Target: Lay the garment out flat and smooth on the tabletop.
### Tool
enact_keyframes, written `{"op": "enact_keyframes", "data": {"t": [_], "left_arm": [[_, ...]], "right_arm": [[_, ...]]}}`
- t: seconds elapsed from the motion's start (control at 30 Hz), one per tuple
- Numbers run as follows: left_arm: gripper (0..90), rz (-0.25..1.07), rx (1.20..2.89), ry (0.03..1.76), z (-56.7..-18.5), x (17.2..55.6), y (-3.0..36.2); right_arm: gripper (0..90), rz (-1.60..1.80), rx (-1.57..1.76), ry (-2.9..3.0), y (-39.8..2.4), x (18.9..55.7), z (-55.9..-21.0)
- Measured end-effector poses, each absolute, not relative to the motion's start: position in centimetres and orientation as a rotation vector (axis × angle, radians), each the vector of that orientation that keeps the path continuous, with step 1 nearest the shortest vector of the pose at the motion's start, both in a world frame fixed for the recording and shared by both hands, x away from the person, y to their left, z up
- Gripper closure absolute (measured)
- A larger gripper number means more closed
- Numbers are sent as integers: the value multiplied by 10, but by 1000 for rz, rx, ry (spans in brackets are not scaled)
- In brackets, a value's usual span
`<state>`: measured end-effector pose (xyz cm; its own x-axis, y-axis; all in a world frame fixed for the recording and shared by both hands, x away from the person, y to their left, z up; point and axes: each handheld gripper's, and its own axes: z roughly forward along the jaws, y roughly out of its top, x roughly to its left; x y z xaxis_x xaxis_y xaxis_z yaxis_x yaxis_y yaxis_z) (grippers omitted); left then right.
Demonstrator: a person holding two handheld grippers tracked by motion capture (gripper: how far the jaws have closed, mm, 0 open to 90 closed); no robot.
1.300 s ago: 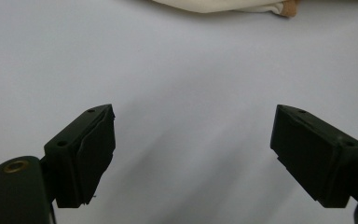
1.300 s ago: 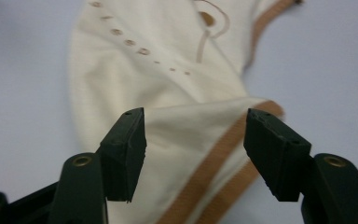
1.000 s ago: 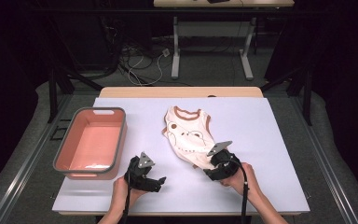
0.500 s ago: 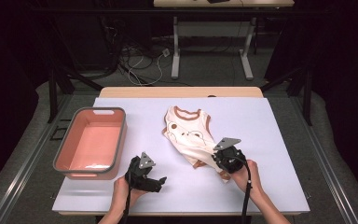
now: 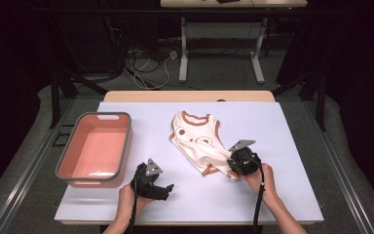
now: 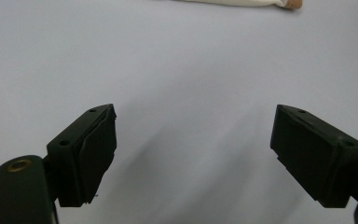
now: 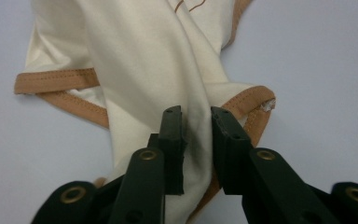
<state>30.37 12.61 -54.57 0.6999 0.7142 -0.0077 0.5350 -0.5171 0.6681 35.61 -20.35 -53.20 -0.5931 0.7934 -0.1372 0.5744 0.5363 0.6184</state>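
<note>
Cream top [image 7: 168, 56] is pinched at its near hem by the right gripper [image 7: 197, 122], whose jaws have just been reopening slightly; the fold should be clamped firmer before being dragged. Left gripper [image 6: 193, 140] is left gaping, nothing held.

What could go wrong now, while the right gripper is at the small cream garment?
1. The right gripper has just been opening its jaws; a thin fold of the garment is between them, so it may slip out.
2. The garment is already bunched near its brown hem, and pulling could crumple it more.
3. The left gripper stands open and apart, giving no support.
</note>
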Motion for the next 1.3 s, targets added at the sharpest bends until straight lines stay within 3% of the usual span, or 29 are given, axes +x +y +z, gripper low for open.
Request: {"op": "enact_keyframes", "data": {"t": [0.3,0.5,0.7,0.8,1.07,1.3], "left_arm": [[134,363,2236,946,-545,303,125],[126,374,2227,944,-545,302,125],[91,380,2233,943,-546,302,119],[72,374,2234,938,-546,302,114],[82,374,2252,877,-546,303,93],[156,344,2254,821,-548,304,67]], "right_arm": [[335,834,1189,2385,-215,353,-525],[163,889,1200,2444,-221,348,-524],[51,940,1172,2442,-226,336,-521],[3,946,1158,2448,-226,332,-522],[0,985,1167,2449,-225,331,-525],[0,974,1181,2439,-224,331,-525]]}}
